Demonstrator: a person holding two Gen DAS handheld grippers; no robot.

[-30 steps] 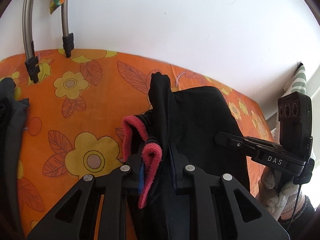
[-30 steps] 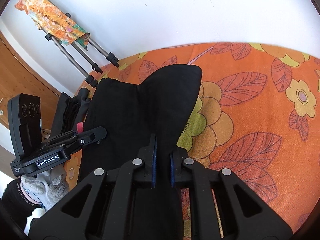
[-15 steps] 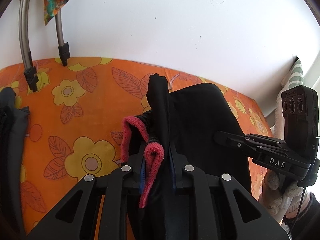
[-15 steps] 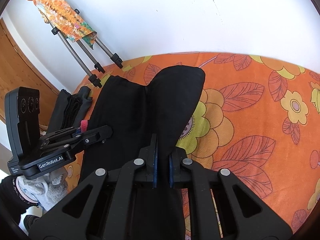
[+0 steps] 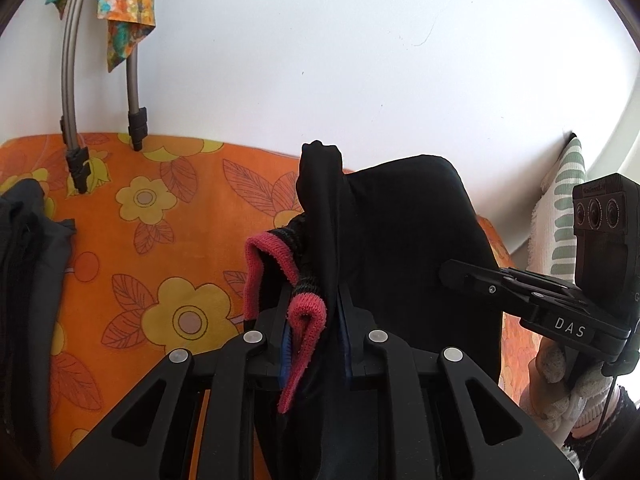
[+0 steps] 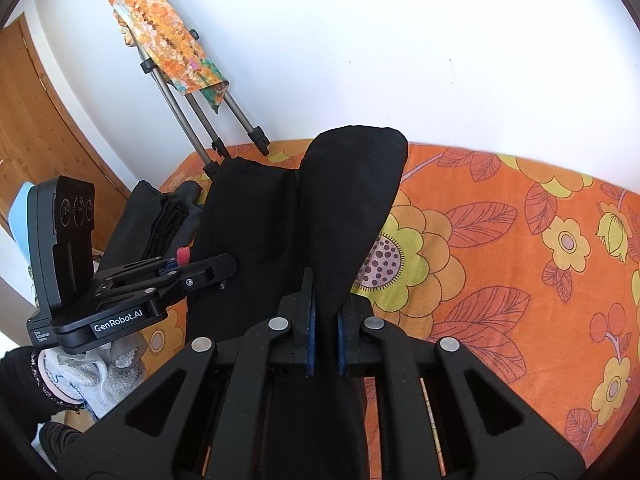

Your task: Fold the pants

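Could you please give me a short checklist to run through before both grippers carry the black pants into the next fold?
1. Left gripper clamped on the black fabric pants at the pink-trimmed waistband: ok.
2. Right gripper clamped on the pants: ok.
3. Both jaws closed fully on cloth: ok.
4. Bare orange floral bedspread ahead for landing: ok.
5. Dark folded clothes pile apart from the pants: ok.
6. Lower pant legs hanging untwisted: cannot tell.
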